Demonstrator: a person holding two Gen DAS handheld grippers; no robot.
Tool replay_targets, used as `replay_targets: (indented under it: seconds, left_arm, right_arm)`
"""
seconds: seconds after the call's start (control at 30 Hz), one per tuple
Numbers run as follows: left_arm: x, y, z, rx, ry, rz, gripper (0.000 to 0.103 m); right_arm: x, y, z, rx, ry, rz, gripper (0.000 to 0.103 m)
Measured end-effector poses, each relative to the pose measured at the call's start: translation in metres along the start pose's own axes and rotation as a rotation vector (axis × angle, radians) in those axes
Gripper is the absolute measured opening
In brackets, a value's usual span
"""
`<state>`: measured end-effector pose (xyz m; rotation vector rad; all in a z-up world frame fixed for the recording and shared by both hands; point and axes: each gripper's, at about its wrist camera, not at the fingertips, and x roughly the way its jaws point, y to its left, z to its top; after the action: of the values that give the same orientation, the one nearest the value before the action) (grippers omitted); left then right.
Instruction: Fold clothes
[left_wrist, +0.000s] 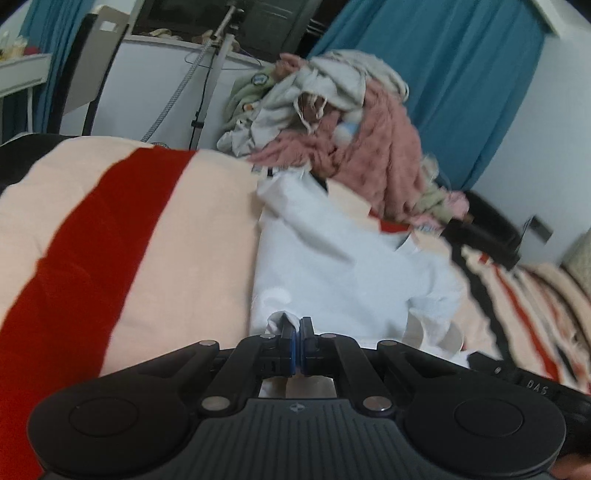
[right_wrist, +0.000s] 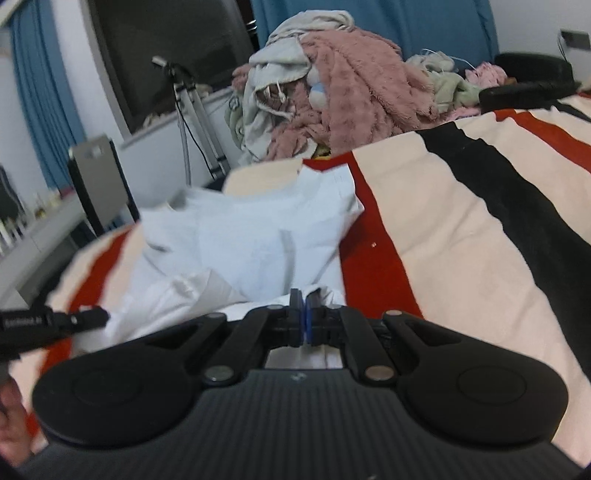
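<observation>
A: Where the white garment (left_wrist: 332, 258) lies, note it as spread over the striped blanket (left_wrist: 110, 240), its near hem toward both cameras and its far end short of the blanket's far edge.

B: Noted. Left gripper (left_wrist: 298, 325)?

A: Jaws pressed together, a tuft of the white cloth pinched between the blue pads at the near hem.

B: Right gripper (right_wrist: 305, 299)?

A: Same: jaws together on a fold of the garment's near edge, beside a red stripe. The other gripper's black tip shows at the left border of the right wrist view.

B: Background?

A: Clothes pile (right_wrist: 332, 92), pink fleece and grey pieces heaped at the blanket's far edge, apart from the garment. Blue curtain (left_wrist: 443, 74) behind it. Tripod (right_wrist: 188, 110) off the bed's side. Frames are motion-blurred.
</observation>
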<state>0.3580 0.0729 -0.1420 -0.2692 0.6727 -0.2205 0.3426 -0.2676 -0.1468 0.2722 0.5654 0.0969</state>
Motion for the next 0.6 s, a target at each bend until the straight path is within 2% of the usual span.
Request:
replay_targets:
  seconds: [0.13,0.17,0.2,0.23,0.27,0.3,0.33,0.43,0.47,0.6]
  left_arm:
    - [0.007,-0.003,-0.008,0.08,0.012,0.022,0.003]
    - [0.005,-0.005,-0.009,0.104,0.007,0.026,0.008]
    - [0.0,-0.009,-0.009,0.123,0.001,0.031,0.02]
    - [-0.008,-0.013,-0.008,0.134,-0.003,0.032,0.029]
    - [-0.017,-0.016,-0.007,0.142,-0.007,0.031,0.045]
    - [-0.029,-0.021,-0.007,0.153,-0.015,0.027,0.055]
    - [-0.041,-0.025,-0.007,0.165,-0.026,0.022,0.057]
    - [-0.083,-0.041,-0.009,0.207,-0.062,0.013,0.073]
    - [-0.098,-0.046,-0.012,0.22,-0.077,0.013,0.082]
    - [-0.156,-0.064,-0.027,0.27,-0.128,0.004,0.089]
  right_arm:
    - [-0.027,0.012,-0.001,-0.033,-0.027,-0.003,0.008]
    - [-0.035,0.015,0.0,-0.04,-0.035,-0.003,0.01]
    - [-0.042,0.018,0.0,-0.047,-0.044,-0.002,0.017]
    - [-0.05,0.021,0.001,-0.054,-0.052,-0.002,0.038]
    - [-0.058,0.024,0.001,-0.06,-0.061,-0.002,0.052]
    - [-0.066,0.027,0.001,-0.067,-0.07,-0.001,0.073]
    - [-0.074,0.03,0.002,-0.074,-0.078,-0.001,0.08]
    - [-0.097,0.04,0.003,-0.094,-0.104,0.0,0.078]
    - [-0.105,0.043,0.003,-0.101,-0.113,0.001,0.078]
    - [-0.151,0.058,-0.001,-0.123,-0.15,0.009,0.078]
